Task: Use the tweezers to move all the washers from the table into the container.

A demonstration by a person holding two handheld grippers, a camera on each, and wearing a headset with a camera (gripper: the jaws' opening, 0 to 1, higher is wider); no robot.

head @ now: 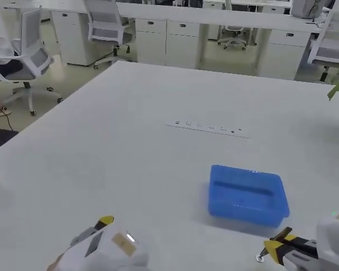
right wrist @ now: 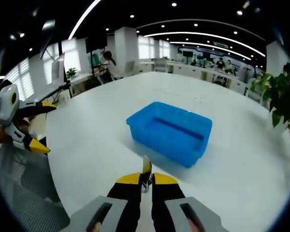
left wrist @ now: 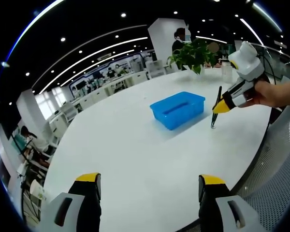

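blue rectangular plastic container (right wrist: 170,130) on white table (right wrist: 87,140), just ahead of right gripper (right wrist: 146,180) jaws | right jaws pinched tight on slim dark tweezers (left wrist: 216,104), tips pointing down at table | left gripper (left wrist: 150,180) jaws spread wide, nothing held, container well ahead and rightward
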